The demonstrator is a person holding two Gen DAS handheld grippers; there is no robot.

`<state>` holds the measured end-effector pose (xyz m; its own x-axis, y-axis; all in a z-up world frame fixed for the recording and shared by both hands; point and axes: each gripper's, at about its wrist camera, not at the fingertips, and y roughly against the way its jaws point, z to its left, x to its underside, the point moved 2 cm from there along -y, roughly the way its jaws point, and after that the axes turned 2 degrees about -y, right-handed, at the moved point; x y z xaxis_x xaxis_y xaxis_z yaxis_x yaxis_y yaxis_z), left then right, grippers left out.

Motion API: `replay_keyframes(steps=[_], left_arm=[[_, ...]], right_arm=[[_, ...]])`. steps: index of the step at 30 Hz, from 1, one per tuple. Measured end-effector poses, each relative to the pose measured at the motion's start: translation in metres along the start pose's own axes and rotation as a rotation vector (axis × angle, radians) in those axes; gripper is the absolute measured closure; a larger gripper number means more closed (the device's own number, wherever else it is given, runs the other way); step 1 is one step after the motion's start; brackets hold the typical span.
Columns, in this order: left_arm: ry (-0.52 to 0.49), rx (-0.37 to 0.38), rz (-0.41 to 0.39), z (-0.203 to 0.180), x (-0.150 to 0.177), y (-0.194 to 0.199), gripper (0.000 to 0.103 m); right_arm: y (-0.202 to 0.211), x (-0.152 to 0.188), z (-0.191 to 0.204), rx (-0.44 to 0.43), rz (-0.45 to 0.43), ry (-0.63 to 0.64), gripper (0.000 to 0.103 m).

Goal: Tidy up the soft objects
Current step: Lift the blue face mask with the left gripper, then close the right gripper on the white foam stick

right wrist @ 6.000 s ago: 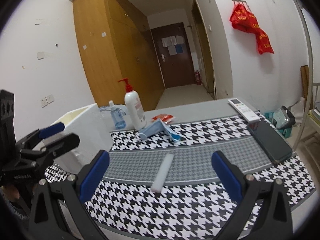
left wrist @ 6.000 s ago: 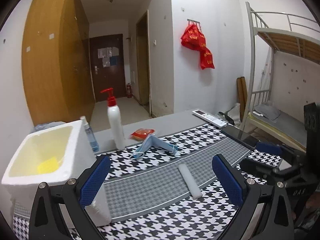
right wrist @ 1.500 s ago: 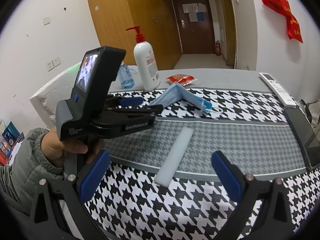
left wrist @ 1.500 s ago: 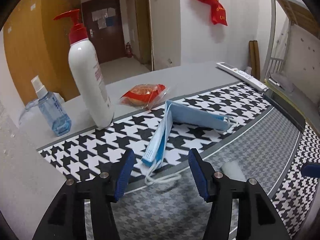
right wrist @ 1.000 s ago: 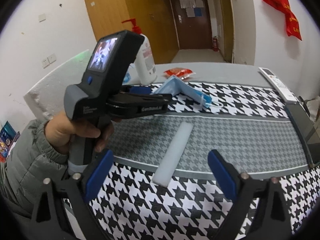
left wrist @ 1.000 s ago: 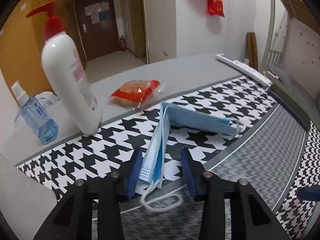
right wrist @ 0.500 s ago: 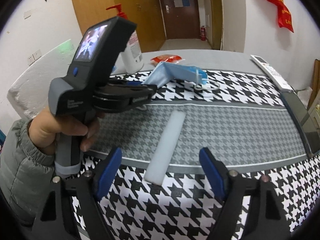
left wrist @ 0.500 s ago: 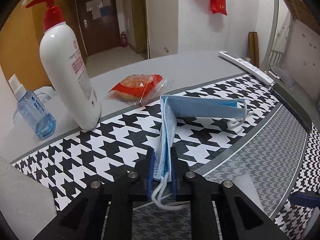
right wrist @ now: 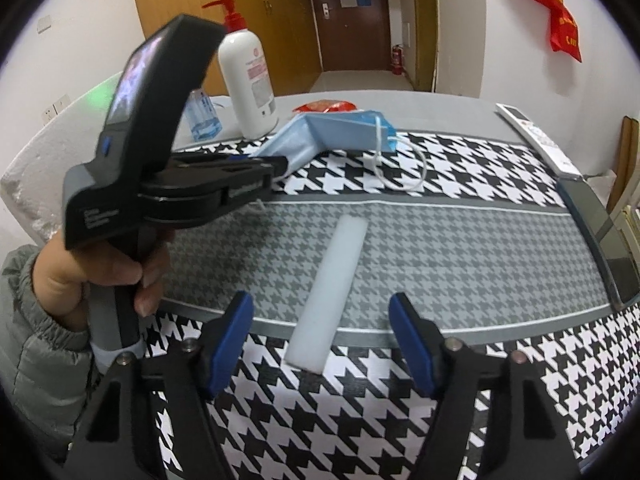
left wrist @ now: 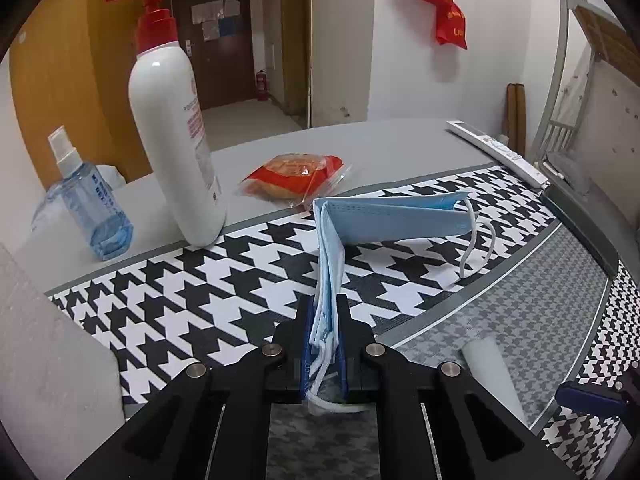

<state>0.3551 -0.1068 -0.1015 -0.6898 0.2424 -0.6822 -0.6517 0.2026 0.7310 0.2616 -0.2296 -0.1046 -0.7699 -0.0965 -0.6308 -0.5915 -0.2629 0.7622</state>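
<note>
My left gripper (left wrist: 323, 320) is shut on one end of a folded stack of blue face masks (left wrist: 384, 220) and holds it off the houndstooth mat; an ear loop dangles from the far end. The right wrist view shows the same gripper (right wrist: 276, 166) clamped on the masks (right wrist: 340, 130). A white foam strip (right wrist: 330, 292) lies on the grey band of the mat; its end shows in the left wrist view (left wrist: 488, 364). My right gripper (right wrist: 320, 336) is open, its blue pads on either side of the strip's near end, apart from it.
A white pump bottle (left wrist: 172, 128), a blue spray bottle (left wrist: 88, 208) and a red snack packet (left wrist: 296, 174) stand behind the mat. A white foam box (left wrist: 44, 352) is at the left. A remote (right wrist: 536, 136) and a dark phone (right wrist: 600, 232) lie at the right.
My left gripper closed on the masks and lifted them off the mat. My right gripper narrowed and moved down toward the foam strip.
</note>
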Motion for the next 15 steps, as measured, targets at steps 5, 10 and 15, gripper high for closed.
replay_keyframes(steps=[5,10,15], left_arm=[[0.01,-0.024,-0.025,0.002,0.002,0.008,0.092],[0.027,-0.043,-0.046,0.007,0.003,0.015,0.092],[0.022,-0.047,-0.05,0.008,0.004,0.018,0.092]], right_arm=[[-0.007,0.0,0.0,0.019,0.023,-0.011,0.039],[-0.012,0.002,0.0,0.044,0.042,-0.014,0.048],[-0.012,0.004,0.007,0.053,0.044,-0.002,0.056]])
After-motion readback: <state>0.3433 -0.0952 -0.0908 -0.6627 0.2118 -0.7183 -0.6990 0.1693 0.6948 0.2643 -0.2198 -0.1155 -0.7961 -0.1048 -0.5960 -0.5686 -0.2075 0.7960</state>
